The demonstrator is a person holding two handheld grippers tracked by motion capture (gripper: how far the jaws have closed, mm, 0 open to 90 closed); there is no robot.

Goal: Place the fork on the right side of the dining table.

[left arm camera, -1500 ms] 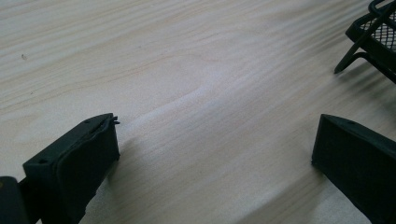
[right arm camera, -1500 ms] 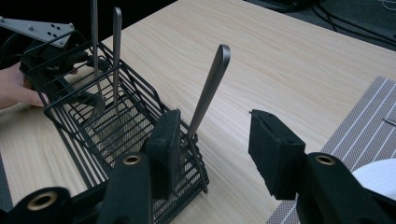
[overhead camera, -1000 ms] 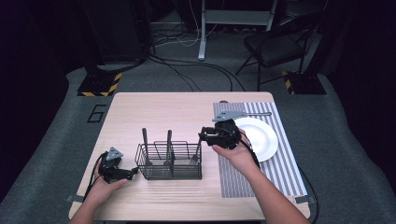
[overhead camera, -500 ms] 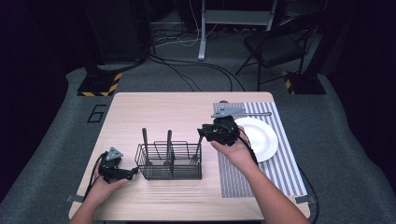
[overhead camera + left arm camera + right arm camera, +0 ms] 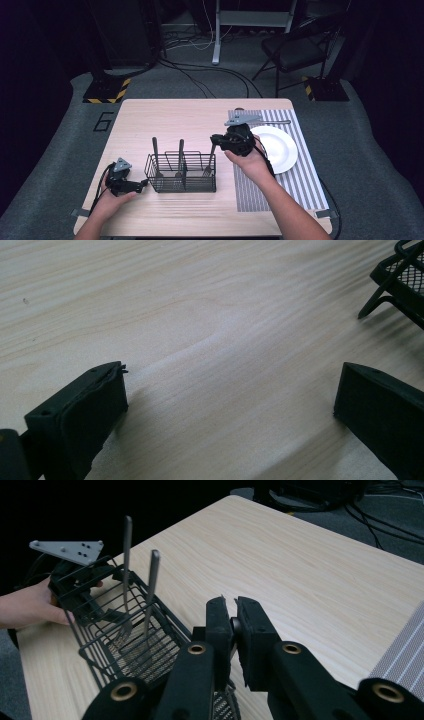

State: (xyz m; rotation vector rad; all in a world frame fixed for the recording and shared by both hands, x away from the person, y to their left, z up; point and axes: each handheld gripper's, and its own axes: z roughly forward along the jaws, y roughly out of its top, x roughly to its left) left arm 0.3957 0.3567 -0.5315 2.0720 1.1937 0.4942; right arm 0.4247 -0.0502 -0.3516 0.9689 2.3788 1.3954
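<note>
While the right gripper hangs over the right end of the black wire cutlery basket, its jaws have just been closing and now clamp the top of a grey metal utensil handle, a sliver of which shows between the pads in the right gripper view. That utensil stands in the basket's right compartment, its head down among the wires; two more grey metal utensils stand upright in the compartments further left. The basket sits near the front edge of the pale wooden table, left of the grey striped placemat that carries the round white plate. The left gripper rests on the table just beside the basket's left end, jaws wide apart and holding nothing.

This looks like the grasp step of drawing a utensil out of the basket. Next should come a straight upward lift, so the head clears the wire rim without dragging the basket, and then a carry toward the placemat.
</note>
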